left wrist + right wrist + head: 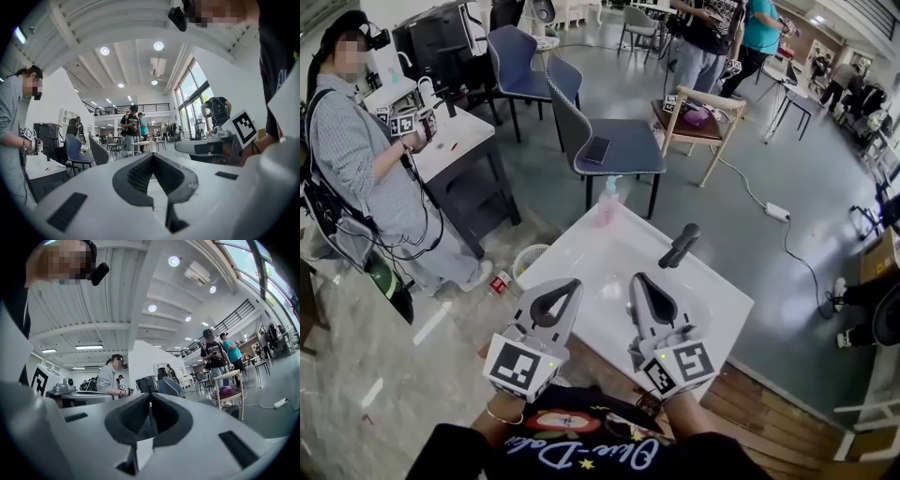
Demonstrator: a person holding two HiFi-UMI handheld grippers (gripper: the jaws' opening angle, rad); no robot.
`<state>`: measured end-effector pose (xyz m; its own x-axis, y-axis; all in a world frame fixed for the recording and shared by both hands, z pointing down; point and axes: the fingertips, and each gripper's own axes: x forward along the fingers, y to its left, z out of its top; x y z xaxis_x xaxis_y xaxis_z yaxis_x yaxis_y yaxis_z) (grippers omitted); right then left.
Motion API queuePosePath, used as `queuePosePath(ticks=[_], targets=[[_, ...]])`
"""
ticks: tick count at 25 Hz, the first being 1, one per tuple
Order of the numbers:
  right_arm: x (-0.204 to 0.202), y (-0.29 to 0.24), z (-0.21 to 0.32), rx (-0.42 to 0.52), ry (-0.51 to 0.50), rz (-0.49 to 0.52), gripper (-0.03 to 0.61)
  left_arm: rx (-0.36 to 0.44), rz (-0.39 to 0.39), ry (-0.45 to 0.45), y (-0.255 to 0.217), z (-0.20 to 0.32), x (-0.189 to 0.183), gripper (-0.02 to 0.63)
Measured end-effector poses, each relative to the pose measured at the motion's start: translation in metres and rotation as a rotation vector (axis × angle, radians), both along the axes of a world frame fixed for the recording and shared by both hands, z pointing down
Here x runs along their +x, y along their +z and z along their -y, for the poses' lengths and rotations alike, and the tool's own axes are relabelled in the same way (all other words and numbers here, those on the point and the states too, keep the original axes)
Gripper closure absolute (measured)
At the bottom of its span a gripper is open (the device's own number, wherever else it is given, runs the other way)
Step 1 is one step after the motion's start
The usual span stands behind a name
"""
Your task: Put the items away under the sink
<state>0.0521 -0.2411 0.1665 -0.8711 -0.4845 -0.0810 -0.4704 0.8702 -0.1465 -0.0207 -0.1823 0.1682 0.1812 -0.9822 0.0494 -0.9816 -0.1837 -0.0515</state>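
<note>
Table: a white table (712, 302) stands right in front of the person. A black faucet (679, 246) rises near its right side, so this is probably the sink unit. I cannot make out the basin itself.
Task item: a pink bottle (607, 201) stands upright at the far edge of the table, left of the faucet and well apart from both grippers. It looks like the thing to be stowed, and it has not been touched yet.
Left gripper: the left gripper (574, 284) hangs over the near left part of the table, pointing level toward the bottle. Its own view shows the jaws pressed together with nothing between them (152, 155).
Right gripper: the right gripper (638, 278) sits just beside the left one, also level. Its jaws are closed and empty (150, 395).
Why held so: both grippers are side by side and clear of everything, which looks like a ready pose before the first reach.
Next need: the jaws must open before they can take the bottle.
</note>
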Motion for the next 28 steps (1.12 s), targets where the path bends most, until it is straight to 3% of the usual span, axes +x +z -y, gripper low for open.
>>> queuePosePath(ticks=[28], targets=[[-0.033, 0.027, 0.053, -0.064, 0.180, -0.011, 0.569, -0.030, 0.032, 0.180, 0.018, 0.077, -0.040, 0.606]])
